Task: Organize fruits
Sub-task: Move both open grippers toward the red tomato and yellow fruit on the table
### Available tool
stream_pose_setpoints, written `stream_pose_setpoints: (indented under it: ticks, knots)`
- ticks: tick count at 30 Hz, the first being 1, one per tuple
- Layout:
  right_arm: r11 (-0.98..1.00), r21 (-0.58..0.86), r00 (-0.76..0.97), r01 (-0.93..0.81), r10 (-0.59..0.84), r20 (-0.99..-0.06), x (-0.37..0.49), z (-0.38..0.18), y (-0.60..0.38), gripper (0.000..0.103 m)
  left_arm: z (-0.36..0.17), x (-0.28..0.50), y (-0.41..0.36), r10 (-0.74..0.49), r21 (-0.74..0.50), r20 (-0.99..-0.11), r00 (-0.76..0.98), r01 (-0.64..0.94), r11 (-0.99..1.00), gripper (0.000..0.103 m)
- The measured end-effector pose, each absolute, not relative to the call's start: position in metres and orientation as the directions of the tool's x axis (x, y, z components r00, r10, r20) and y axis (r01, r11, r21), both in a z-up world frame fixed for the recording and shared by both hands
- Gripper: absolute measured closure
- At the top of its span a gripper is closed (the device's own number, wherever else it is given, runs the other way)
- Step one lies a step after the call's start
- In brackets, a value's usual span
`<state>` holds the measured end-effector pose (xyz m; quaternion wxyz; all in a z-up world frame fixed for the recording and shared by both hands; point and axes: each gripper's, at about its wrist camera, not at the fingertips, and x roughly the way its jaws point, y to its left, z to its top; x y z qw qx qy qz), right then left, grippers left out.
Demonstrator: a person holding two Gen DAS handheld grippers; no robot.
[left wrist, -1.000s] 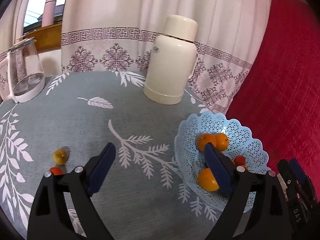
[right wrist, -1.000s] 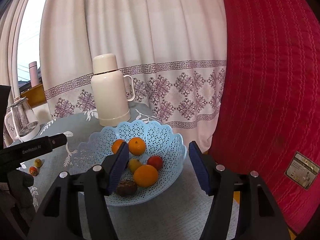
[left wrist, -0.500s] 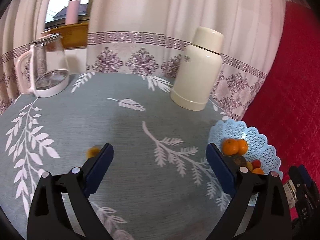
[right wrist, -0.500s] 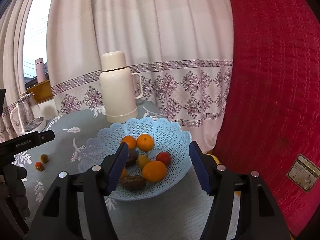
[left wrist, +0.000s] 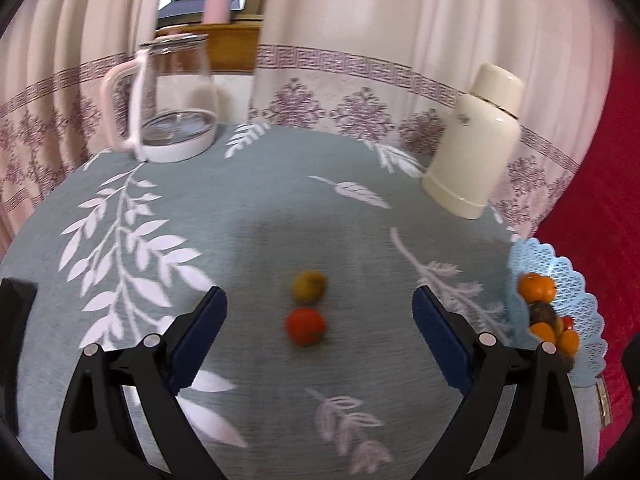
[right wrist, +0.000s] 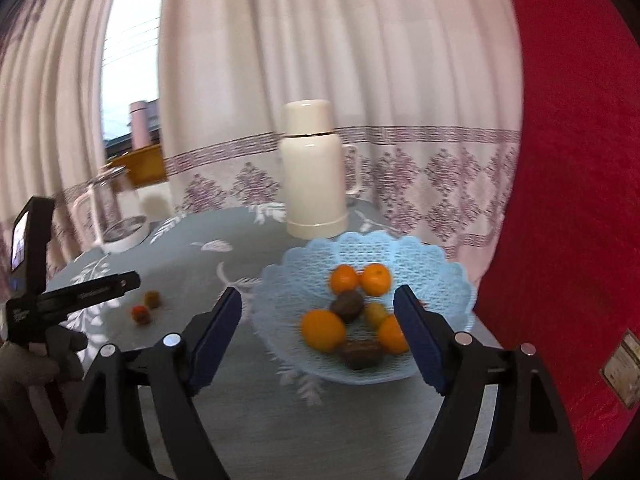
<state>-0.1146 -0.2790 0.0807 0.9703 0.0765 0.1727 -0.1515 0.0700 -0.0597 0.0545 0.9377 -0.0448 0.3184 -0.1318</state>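
Note:
A small red fruit [left wrist: 305,326] and a yellow-green fruit [left wrist: 308,286] lie loose on the grey leaf-print tablecloth, straight ahead of my open, empty left gripper [left wrist: 318,316]. Both also show in the right wrist view, the red fruit [right wrist: 141,313] and the yellow-green fruit [right wrist: 153,299]. A light blue lattice basket [right wrist: 420,252] holds several oranges and dark fruits; it sits at the table's right edge [left wrist: 568,280]. My right gripper [right wrist: 318,320] is open and empty, hovering in front of the basket.
A cream thermos [left wrist: 476,140] stands at the back right and a glass kettle [left wrist: 168,100] at the back left. A curtain hangs behind the table and a red quilted surface [right wrist: 568,160] is at the right. The left gripper's body [right wrist: 72,292] shows at the left in the right wrist view.
My left gripper has swung left, away from the basket, until the two loose fruits are centred between its fingers. The right gripper has drawn back slightly from the basket.

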Motion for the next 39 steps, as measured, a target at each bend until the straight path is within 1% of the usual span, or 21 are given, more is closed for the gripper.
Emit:
stream_pose_setpoints:
  ticks: [7, 13, 16, 18, 19, 21, 22, 24, 27, 28, 32, 33, 35, 36, 38, 39]
  knots:
    - [0.972, 0.083, 0.904, 0.222, -0.173, -0.392, -0.105, 0.073, -0.247, 0.025, 0.042, 0.077, -0.043, -0.238, -0.145, -0.617, 0.750, 0.189, 0.971, 0.008]
    - [0.989, 0.048, 0.898, 0.140, -0.106, -0.426, -0.099, 0.062, -0.222, 0.025, 0.031, 0.083, -0.054, -0.232, -0.092, -0.647, 0.727, 0.228, 0.969, 0.009]
    - [0.992, 0.041, 0.894, 0.120, -0.090, -0.439, -0.098, 0.058, -0.217, 0.025, 0.027, 0.087, -0.058, -0.247, -0.091, -0.666, 0.704, 0.252, 0.963, 0.015]
    - [0.992, 0.040, 0.893, 0.117, -0.087, -0.442, -0.096, 0.058, -0.217, 0.025, 0.025, 0.091, -0.060, -0.253, -0.095, -0.678, 0.690, 0.259, 0.961, 0.022]
    - [0.992, 0.044, 0.892, 0.117, -0.085, -0.444, -0.096, 0.057, -0.217, 0.025, 0.024, 0.093, -0.061, -0.255, -0.097, -0.685, 0.683, 0.262, 0.960, 0.023]
    - [0.992, 0.049, 0.890, 0.119, -0.084, -0.449, -0.096, 0.057, -0.218, 0.025, 0.021, 0.097, -0.062, -0.256, -0.098, -0.697, 0.669, 0.265, 0.959, 0.032]
    - [0.992, 0.051, 0.889, 0.119, -0.084, -0.450, -0.095, 0.056, -0.219, 0.025, 0.020, 0.100, -0.063, -0.257, -0.097, -0.706, 0.660, 0.269, 0.958, 0.033]
    - [0.992, 0.053, 0.888, 0.119, -0.082, -0.453, -0.094, 0.055, -0.219, 0.025, 0.017, 0.103, -0.067, -0.257, -0.092, -0.721, 0.643, 0.278, 0.956, 0.040]
    - [0.992, 0.053, 0.887, 0.116, -0.079, -0.456, -0.093, 0.055, -0.220, 0.025, 0.013, 0.107, -0.072, -0.257, -0.083, -0.738, 0.624, 0.294, 0.952, 0.047]
    - [0.992, 0.053, 0.886, 0.115, -0.078, -0.457, -0.093, 0.054, -0.220, 0.025, 0.012, 0.107, -0.073, -0.257, -0.080, -0.743, 0.619, 0.298, 0.951, 0.048]
    - [0.992, 0.056, 0.883, 0.115, -0.076, -0.463, -0.091, 0.053, -0.221, 0.025, 0.010, 0.110, -0.074, -0.261, -0.083, -0.747, 0.611, 0.304, 0.949, 0.057]
    - [0.992, 0.057, 0.882, 0.114, -0.075, -0.465, -0.090, 0.053, -0.221, 0.025, 0.010, 0.110, -0.074, -0.272, -0.092, -0.745, 0.609, 0.310, 0.946, 0.062]
    - [0.992, 0.057, 0.881, 0.114, -0.075, -0.468, -0.090, 0.052, -0.221, 0.025, 0.010, 0.109, -0.073, -0.289, -0.106, -0.741, 0.606, 0.320, 0.942, 0.070]
    - [0.992, 0.057, 0.880, 0.114, -0.074, -0.468, -0.090, 0.052, -0.221, 0.025, 0.010, 0.108, -0.072, -0.294, -0.111, -0.739, 0.606, 0.321, 0.941, 0.070]
    - [0.992, 0.056, 0.879, 0.114, -0.075, -0.470, -0.089, 0.052, -0.221, 0.025, 0.010, 0.107, -0.069, -0.311, -0.132, -0.733, 0.605, 0.323, 0.937, 0.075]
    - [0.992, 0.054, 0.879, 0.114, -0.075, -0.471, -0.089, 0.052, -0.221, 0.025, 0.010, 0.106, -0.066, -0.320, -0.143, -0.731, 0.603, 0.323, 0.936, 0.075]
